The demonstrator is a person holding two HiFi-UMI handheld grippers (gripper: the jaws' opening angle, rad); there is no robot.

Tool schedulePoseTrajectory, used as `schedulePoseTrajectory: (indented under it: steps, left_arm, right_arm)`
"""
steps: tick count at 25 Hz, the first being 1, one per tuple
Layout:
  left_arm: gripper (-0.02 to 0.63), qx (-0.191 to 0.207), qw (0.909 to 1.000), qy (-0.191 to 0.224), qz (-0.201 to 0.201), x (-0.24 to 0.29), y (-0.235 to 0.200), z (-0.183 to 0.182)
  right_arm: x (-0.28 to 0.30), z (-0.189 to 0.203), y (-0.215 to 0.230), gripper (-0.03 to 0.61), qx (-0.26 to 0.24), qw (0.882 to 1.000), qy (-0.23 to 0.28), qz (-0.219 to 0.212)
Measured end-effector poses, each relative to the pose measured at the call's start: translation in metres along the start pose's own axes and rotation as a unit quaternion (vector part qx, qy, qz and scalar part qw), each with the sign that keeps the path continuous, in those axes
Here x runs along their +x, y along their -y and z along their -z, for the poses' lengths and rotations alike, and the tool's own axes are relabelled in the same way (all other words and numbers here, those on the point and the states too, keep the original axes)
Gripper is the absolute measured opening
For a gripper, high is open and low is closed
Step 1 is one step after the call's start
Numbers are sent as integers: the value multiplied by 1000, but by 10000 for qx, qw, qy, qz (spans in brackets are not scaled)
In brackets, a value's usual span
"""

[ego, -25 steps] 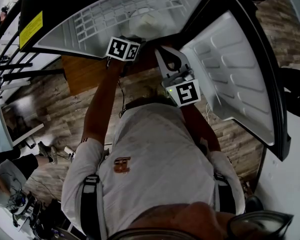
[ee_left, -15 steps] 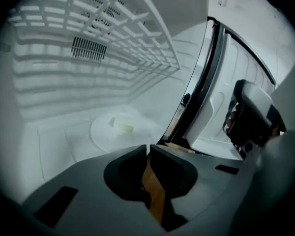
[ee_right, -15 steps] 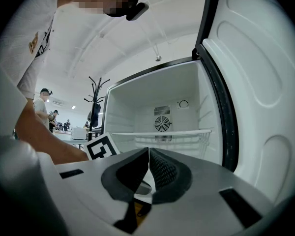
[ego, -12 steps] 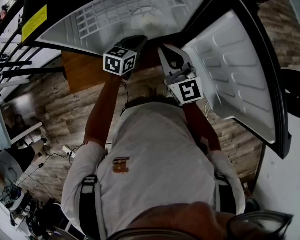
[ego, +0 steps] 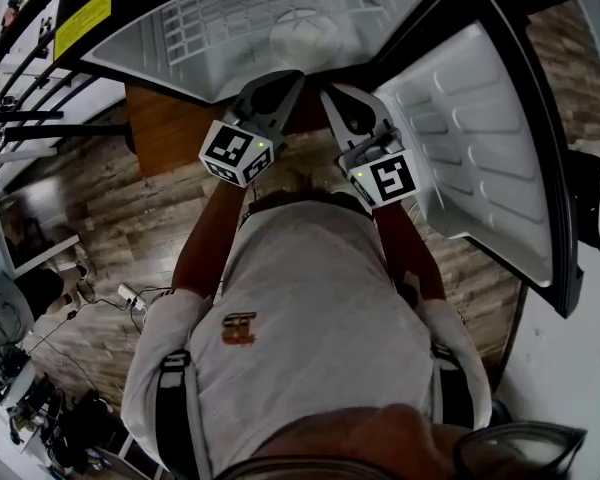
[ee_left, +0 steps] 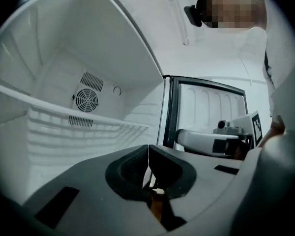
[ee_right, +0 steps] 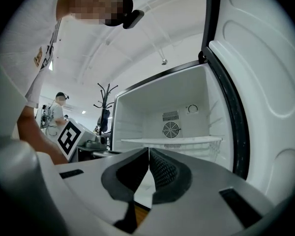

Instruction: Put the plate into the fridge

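Wood floor [ego: 130, 218] below the open fridge [ego: 180, 38] (plate [ego: 305, 36] on its shelf); left gripper [ee_left: 148, 154] just closed empty, right gripper [ee_right: 148, 156] pinched together.

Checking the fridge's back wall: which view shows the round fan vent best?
The left gripper view: the fan vent appears largest there, unobstructed above the wire shelf. The right gripper view shows it smaller, straight on. The head view looks down onto the shelf and misses it.
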State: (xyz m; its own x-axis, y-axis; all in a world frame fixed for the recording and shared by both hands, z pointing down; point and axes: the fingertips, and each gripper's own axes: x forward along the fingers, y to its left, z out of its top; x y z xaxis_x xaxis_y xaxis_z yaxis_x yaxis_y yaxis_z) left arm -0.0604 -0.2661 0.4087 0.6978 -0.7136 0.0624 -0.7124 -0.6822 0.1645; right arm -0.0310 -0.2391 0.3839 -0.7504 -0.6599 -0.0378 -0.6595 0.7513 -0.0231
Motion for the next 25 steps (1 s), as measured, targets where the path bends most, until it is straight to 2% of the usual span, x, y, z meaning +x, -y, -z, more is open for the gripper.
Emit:
schedulePoseTrajectory:
  steps: [4,9,14,25]
  left_arm:
    - [20,147,9986,505,-107,-15,8,-30]
    - [18,366,9952,880,-210,-32,18,-52]
    - [18,603,9924,1053,-199,-45,30,-61]
    - [18,715,9901,1154,-363,-61,38,-62]
  right_arm:
    - [3,-18,-11,34,-4,9991,384,-190]
    - [2,-30,-23,34,-11,9978,548,-374]
    - [-2,-38,-30,32,4,9966,669,-472]
    - [-5,-45,-43,32,-60,9949,758,-663]
